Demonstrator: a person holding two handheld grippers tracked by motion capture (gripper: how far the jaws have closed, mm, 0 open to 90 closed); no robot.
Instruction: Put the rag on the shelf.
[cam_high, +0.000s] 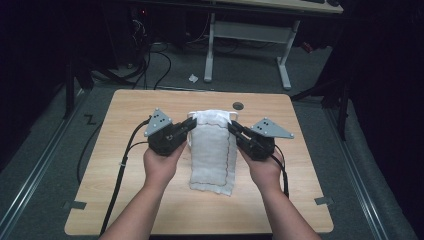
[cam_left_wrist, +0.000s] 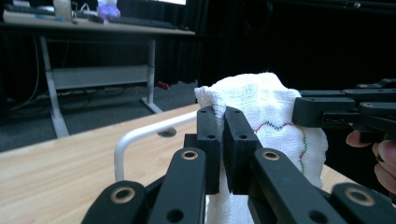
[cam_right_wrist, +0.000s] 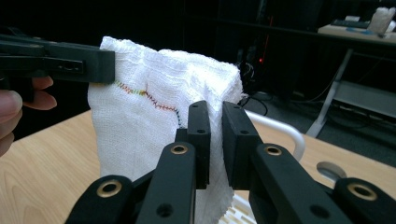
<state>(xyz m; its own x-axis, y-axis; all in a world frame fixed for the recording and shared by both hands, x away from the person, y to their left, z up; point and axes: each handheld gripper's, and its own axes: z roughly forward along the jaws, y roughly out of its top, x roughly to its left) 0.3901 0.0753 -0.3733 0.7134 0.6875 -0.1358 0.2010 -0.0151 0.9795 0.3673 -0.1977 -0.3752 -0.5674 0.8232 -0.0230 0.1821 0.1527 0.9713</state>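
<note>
A white woven cloth (cam_high: 212, 150) with a coloured zigzag stitch along one edge hangs folded between my two grippers, its lower end on the wooden table (cam_high: 150, 210). My left gripper (cam_high: 191, 126) is shut on the cloth's upper left corner. My right gripper (cam_high: 233, 127) is shut on the upper right corner. In the left gripper view the jaws (cam_left_wrist: 223, 114) pinch a fold of the cloth (cam_left_wrist: 266, 102), and the right gripper (cam_left_wrist: 303, 112) bites it from the right. In the right gripper view the jaws (cam_right_wrist: 215, 109) clamp the cloth (cam_right_wrist: 154, 93), with the left gripper (cam_right_wrist: 100, 63) on its far corner.
A white metal bar (cam_left_wrist: 135, 137) curves up from the table just behind the cloth (cam_right_wrist: 285, 130). A round grommet hole (cam_high: 238, 105) sits near the table's far edge. Beyond stands a white-legged desk (cam_high: 250, 30), with cables on the grey floor at the left.
</note>
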